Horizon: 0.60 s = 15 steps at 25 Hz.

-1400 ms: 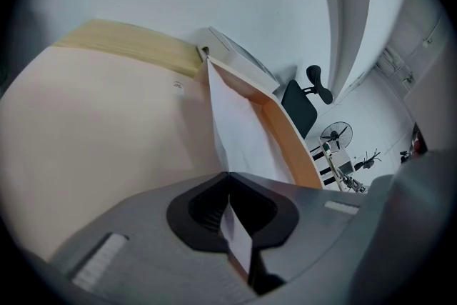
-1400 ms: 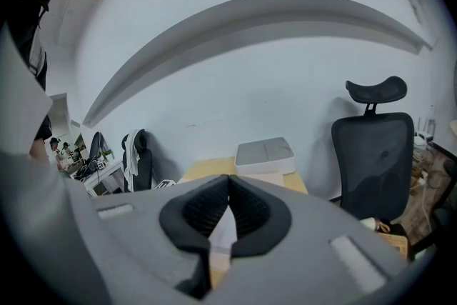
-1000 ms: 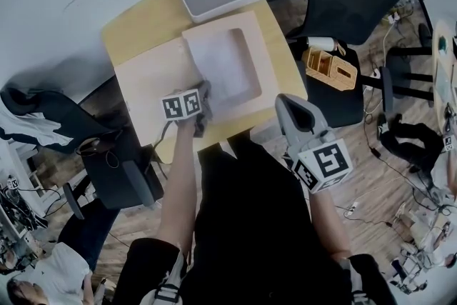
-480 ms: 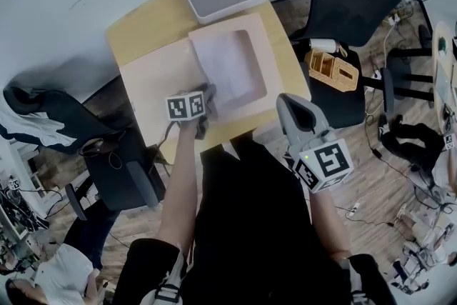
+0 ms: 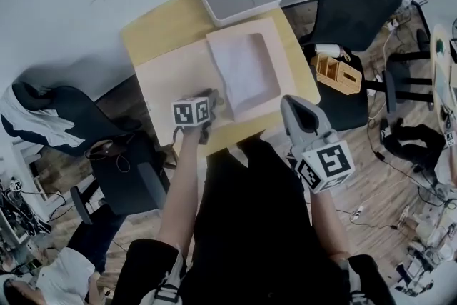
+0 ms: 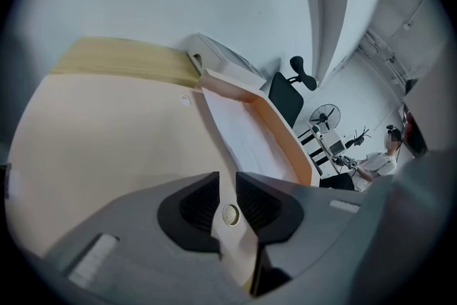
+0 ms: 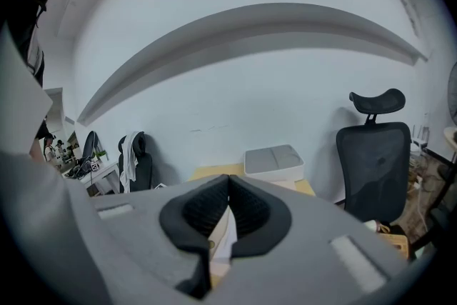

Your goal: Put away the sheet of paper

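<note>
our left tongs [image 6: 227,189], half spread and closing, straddle the pink case [image 5: 171,82] at its near edge; the sheet of paper [image 5: 243,71] lies ahead-right, lengthwise away; right tongs [image 7: 228,186] pinched together, empty

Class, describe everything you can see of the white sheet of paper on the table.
The sheet of paper is white, thin, rectangular and slightly rippled, with no print visible. It lies flat in the right half of the open peach folder, framed by that half's raised border, on the wooden table. Only the folder seems to touch it.
</note>
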Available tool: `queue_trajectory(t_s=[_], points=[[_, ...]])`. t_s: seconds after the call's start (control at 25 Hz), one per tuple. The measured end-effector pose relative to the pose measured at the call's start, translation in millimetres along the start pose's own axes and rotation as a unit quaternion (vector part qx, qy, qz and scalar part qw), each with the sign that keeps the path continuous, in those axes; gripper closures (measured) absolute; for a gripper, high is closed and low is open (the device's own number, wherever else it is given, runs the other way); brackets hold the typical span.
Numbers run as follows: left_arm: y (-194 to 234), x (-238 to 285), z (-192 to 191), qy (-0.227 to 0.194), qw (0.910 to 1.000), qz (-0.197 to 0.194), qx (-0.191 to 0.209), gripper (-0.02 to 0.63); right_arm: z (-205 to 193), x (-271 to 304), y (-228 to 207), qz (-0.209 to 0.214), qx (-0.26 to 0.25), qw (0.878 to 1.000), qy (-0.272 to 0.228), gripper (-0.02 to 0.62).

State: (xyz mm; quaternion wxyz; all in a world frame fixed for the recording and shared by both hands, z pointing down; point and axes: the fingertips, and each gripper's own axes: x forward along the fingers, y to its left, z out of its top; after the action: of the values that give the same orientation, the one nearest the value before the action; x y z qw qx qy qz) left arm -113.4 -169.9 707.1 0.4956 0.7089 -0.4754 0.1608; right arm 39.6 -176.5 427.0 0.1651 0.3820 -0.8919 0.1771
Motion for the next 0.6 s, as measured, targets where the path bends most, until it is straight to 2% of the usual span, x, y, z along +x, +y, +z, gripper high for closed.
queue_trajectory(t_s=[0.32, 0.6], points=[[0, -55, 4, -0.020, 0.9965, -0.004, 0.081, 0.554, 6, 1, 44, -0.017, -0.002, 0.999, -0.027, 0.594], [-15, -99, 2, -0.044, 0.9831, -0.002, 0.177, 0.568, -6, -3, 76, -0.019, 0.003, 0.999, -0.045, 0.594]])
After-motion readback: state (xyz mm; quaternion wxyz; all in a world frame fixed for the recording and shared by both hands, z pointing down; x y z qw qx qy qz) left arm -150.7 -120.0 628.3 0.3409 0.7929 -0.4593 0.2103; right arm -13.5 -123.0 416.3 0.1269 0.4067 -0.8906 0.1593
